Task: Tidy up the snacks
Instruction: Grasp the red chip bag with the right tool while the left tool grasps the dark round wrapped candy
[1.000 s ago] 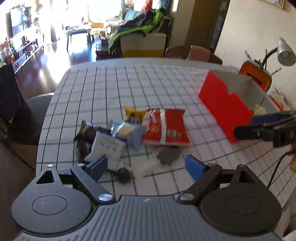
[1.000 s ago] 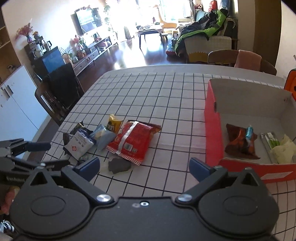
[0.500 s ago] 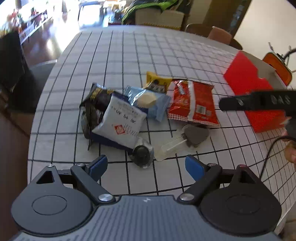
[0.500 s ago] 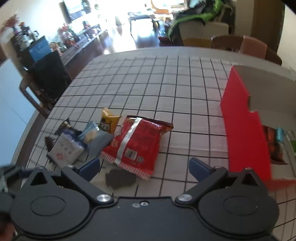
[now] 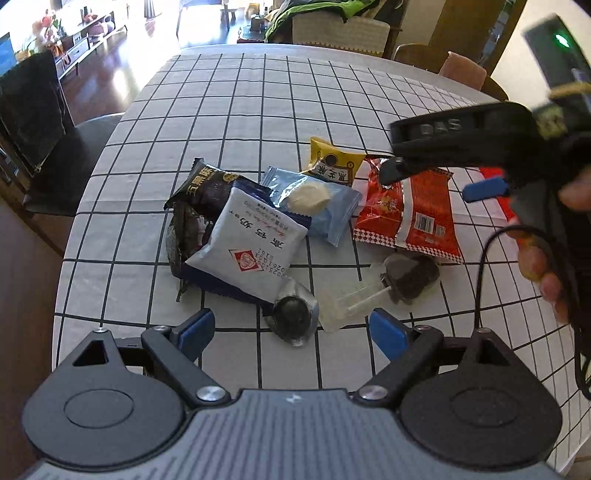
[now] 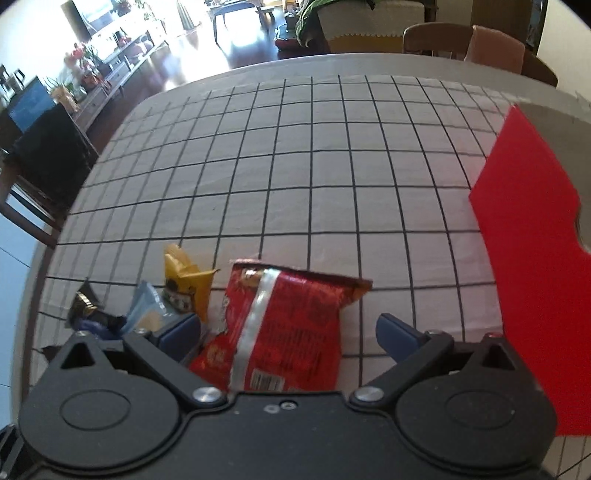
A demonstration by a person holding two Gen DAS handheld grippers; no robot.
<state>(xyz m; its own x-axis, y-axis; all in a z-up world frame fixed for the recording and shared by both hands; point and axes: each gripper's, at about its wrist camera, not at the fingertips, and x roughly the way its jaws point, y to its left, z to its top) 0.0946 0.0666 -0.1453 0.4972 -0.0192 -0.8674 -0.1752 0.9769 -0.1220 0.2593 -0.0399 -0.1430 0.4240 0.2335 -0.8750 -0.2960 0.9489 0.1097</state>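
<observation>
Snack packets [image 5: 295,218] clustered left of box [image 6: 532,258] (on table [image 6: 332,166]).

A grid-patterned tablecloth [image 6: 332,177] covers the table, with wooden chairs [image 6: 436,38] and a green-draped sofa [image 5: 332,22] beyond.

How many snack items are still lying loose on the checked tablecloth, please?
7, clustered together: black packet, white sachet, pale blue wrapper, yellow packet, red crisp bag, dark round foil sweet, brown lollipop. More may hide underneath.

left gripper [image 5: 291,326] jaws wide, right gripper [image 6: 288,332] jaws wide
</observation>
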